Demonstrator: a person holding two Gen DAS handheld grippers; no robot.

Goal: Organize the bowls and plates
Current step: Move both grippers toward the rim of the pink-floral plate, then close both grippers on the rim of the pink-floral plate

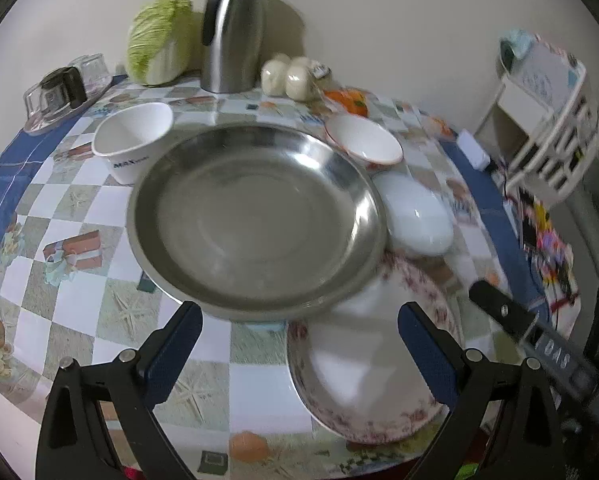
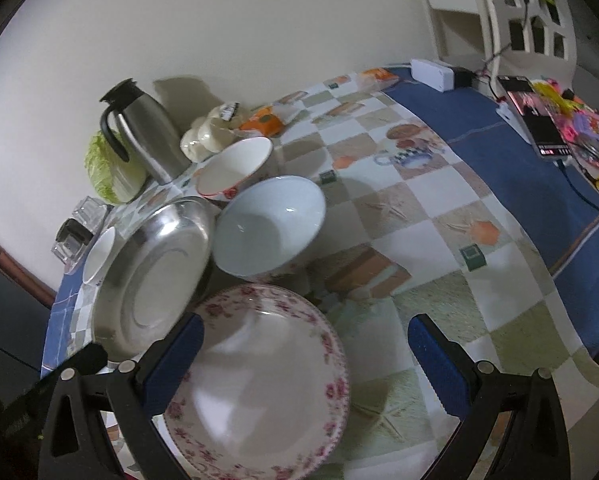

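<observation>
Left gripper (image 1: 299, 344) released, facing steel basin (image 1: 255, 216) | right gripper (image 2: 305, 354) released, floral plate (image 2: 259, 376) between its fingers | white bowl (image 2: 269, 226) just beyond plate, touching basin, on checked tablecloth (image 2: 439, 248)

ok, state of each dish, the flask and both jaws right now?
Round stainless steel plate: upright, empty.
Floral-rimmed white plate: upright, empty.
Plain white bowl: upright, empty.
Red-rimmed white bowl: upright, empty.
White printed bowl: upright, empty.
Steel flask: upright, capped.
Left gripper: jaws open.
Right gripper: jaws open.
</observation>
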